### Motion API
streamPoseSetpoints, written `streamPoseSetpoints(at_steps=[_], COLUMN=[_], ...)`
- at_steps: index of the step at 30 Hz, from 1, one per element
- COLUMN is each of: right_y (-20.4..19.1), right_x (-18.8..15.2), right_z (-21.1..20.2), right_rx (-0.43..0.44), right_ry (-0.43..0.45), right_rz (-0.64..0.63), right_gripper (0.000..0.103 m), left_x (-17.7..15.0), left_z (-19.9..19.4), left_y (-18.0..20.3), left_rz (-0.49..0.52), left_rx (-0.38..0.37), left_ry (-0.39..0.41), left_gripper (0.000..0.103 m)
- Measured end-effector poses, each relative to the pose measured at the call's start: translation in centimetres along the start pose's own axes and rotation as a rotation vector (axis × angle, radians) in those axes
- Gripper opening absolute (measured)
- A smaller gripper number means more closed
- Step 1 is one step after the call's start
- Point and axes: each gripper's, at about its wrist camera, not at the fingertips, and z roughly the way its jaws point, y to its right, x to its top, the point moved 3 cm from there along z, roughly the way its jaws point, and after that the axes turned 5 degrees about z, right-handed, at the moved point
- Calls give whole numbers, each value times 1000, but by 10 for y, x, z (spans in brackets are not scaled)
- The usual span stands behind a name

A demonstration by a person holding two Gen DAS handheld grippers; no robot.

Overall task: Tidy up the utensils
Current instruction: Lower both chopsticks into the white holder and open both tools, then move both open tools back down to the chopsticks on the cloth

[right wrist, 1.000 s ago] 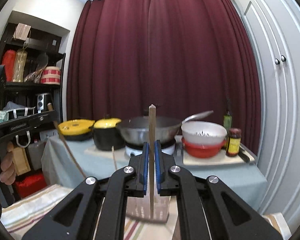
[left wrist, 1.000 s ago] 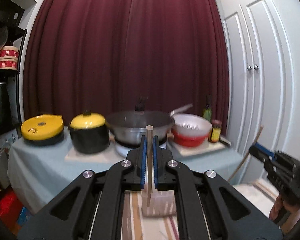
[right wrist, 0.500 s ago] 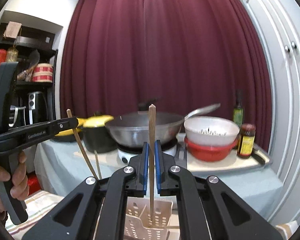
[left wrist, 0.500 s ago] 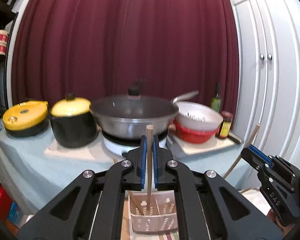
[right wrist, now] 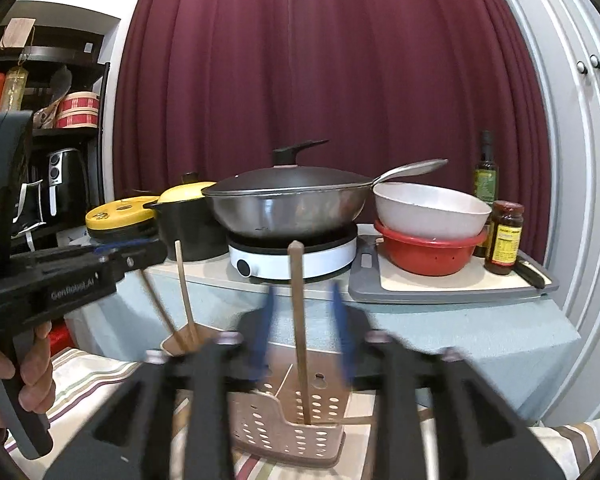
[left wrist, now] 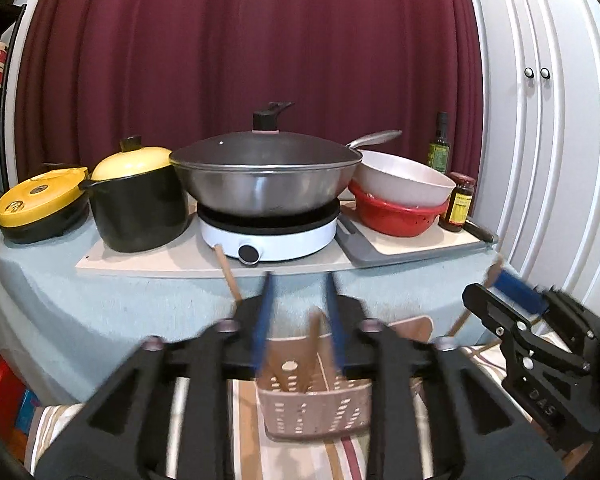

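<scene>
The chopstick [right wrist: 300, 332] pinched half a second ago has been released by the right gripper [right wrist: 304, 336], now spread wide, and stands in the perforated basket [right wrist: 296, 428] between the blue pads. The left gripper [left wrist: 298, 324] has likewise been spread, another stick [left wrist: 314, 334] left standing in the basket.

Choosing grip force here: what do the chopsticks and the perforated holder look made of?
Chopstick: probably wood or bamboo, matte tan, no shine. Holder: likely moulded plastic, smooth beige-pink, with regular punched holes. Both right gripper and left gripper stand open.
</scene>
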Motion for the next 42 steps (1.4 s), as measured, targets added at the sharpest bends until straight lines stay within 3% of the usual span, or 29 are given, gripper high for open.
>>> streamPoseSetpoints(at_steps=[6, 11, 22, 34, 42], right_y=[0, 4, 4, 1, -8], right_x=[-2, -12, -63, -159, -211], right_z=[-25, -57, -145, -225, -254], right_rx=[-31, -40, -53, -60, -5], right_ry=[-11, -32, -100, -229, -301], right_rz=[-11, 9, 16, 38, 34], right_gripper=[54, 55, 55, 55, 39], left_x=[-15, -39, -117, -206, -258], left_z=[-23, -53, -134, -199, -220], left_y=[-6, -11, -11, 4, 8], left_rz=[-5, 8, 30, 52, 9], left_rx=[10, 29, 64, 97, 103], left_ry=[-12, -33, -103, -207, -278], left_gripper=[49, 59, 60, 60, 60])
